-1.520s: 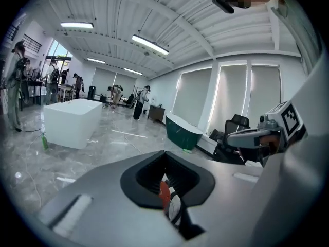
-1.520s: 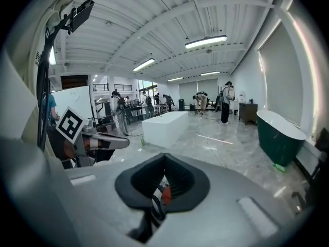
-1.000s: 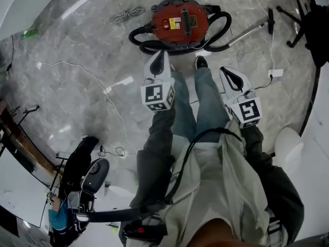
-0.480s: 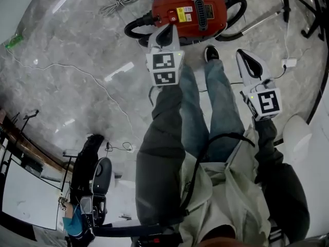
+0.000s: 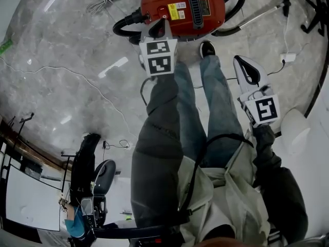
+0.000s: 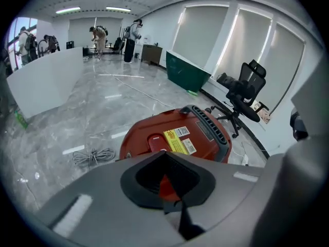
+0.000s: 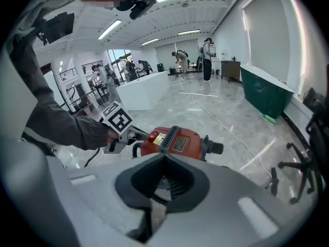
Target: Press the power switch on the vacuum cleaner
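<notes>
Left gripper [image 5: 159, 25] jaws together and empty, tip just at the switch [image 6: 154, 140] atop the red vacuum [image 5: 198, 6], right gripper [image 5: 241, 62] likewise closed, empty, well apart.

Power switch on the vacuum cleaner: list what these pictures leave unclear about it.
- Tip-to-switch contact: the left hand-held gripper itself hides the gap to the power switch in its own view; too small elsewhere.
- Vacuum cleaner far side: cut off by the head view's top edge.
- Label print: too small in every view.
</notes>
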Demonstrator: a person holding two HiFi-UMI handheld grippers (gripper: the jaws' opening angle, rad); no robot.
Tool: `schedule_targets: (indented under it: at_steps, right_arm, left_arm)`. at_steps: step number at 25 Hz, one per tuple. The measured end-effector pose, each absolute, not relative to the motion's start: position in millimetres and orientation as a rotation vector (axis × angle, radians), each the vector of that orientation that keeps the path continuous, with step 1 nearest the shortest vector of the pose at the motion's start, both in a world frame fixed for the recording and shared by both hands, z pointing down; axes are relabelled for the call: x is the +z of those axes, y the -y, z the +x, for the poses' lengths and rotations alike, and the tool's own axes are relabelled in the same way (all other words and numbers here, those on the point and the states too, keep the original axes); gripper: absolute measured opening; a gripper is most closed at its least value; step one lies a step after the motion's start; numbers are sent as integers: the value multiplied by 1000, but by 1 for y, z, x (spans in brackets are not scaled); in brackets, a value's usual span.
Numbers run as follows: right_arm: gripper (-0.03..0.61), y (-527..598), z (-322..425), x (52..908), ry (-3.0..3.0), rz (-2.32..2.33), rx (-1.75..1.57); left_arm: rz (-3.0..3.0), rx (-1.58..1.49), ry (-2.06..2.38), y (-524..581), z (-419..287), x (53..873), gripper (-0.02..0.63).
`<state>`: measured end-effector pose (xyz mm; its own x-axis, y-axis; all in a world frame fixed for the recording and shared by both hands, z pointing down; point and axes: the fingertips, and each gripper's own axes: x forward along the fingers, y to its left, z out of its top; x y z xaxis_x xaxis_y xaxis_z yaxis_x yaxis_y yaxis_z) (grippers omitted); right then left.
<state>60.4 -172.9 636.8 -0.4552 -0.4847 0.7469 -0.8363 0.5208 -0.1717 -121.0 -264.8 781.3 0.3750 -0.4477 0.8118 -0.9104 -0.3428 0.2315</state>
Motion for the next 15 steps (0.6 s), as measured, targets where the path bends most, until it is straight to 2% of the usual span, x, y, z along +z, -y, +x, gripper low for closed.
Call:
schedule_targets:
  at_steps: [7, 12, 15]
  right_arm:
    - [-2, 182, 58, 645, 2130, 1033, 703]
    - [-2, 183, 53, 650, 2145, 1010, 724]
    - [-2, 180, 54, 655, 2142, 1014, 735]
  left_arm:
    - [1964, 786, 1304, 270, -126, 775, 3]
    - [1864, 739, 1202, 263, -123, 789, 2]
    - [1882, 820, 1173, 263, -119, 792, 2]
